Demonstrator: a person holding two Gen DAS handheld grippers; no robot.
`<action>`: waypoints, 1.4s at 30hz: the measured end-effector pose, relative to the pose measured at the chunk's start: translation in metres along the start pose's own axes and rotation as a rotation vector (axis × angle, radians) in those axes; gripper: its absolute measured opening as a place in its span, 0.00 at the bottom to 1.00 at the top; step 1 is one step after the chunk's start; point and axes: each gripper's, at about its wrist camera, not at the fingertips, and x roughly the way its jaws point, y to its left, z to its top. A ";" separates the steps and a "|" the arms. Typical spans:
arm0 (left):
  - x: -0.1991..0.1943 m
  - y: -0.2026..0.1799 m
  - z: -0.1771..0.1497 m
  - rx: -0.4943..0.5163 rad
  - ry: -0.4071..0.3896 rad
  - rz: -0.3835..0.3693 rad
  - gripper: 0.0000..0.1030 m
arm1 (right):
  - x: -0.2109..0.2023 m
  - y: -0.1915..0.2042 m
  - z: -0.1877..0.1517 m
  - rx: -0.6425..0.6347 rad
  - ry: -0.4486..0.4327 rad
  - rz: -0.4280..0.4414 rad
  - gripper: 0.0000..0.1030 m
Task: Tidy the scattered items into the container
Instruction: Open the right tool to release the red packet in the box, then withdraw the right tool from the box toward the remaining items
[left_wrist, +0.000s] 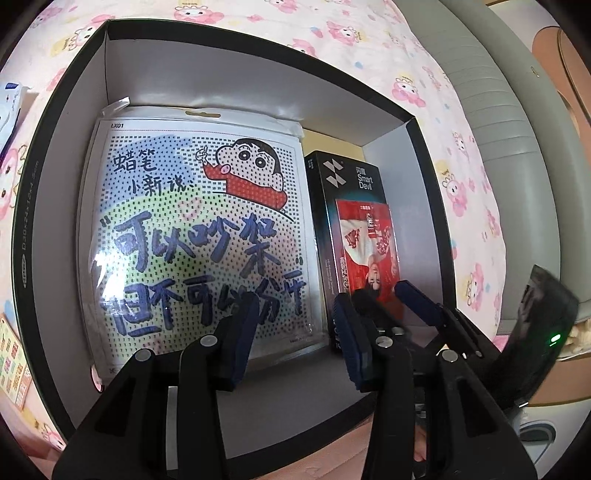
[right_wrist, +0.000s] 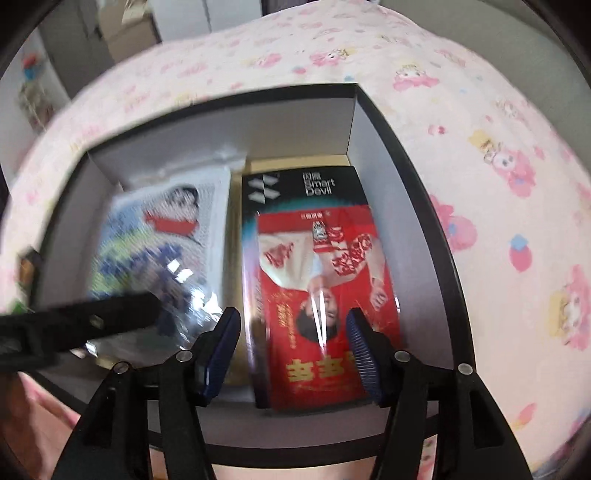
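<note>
Left gripper (left_wrist: 295, 332): jaws spread with nothing between them, hanging over the near end of the container, above the bottom edge of the bead-art pack
Right gripper (right_wrist: 291, 354): jaws spread to either side of the near end of the Smart Devil box, blue pads clear of it, nothing pinched
Landmark: container (left_wrist: 66, 155), an open box with a black rim and pale grey inner walls, resting on the bed
Bead-art pack (left_wrist: 199, 236): flat in the left part of the container, sealed in glossy plastic, printed with a cartoon boy in a red scarf and blue handwritten characters
Smart Devil box (right_wrist: 295, 192): black carton lying lengthwise in the right part of the container, just beside the bead-art pack, a narrow strip of container floor between them
Red packet (right_wrist: 325, 288): glossy, bearing a printed figure and gold characters, lying on top of the Smart Devil box
Bed sheet (left_wrist: 461, 122): pink with cartoon figures, surrounding the container on all sides
Outside the container, left: a colourful card (left_wrist: 13, 365) lies on the sheet near the container's lower left corner
</note>
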 end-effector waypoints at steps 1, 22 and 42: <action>0.001 -0.001 0.001 -0.002 0.002 0.008 0.44 | -0.001 -0.003 0.001 0.023 -0.004 0.011 0.54; 0.043 -0.042 0.063 0.080 0.004 0.076 0.36 | 0.011 -0.017 0.024 0.108 -0.022 0.112 0.47; 0.057 -0.075 0.048 0.146 0.017 0.068 0.26 | 0.014 -0.010 0.011 0.103 -0.002 0.072 0.47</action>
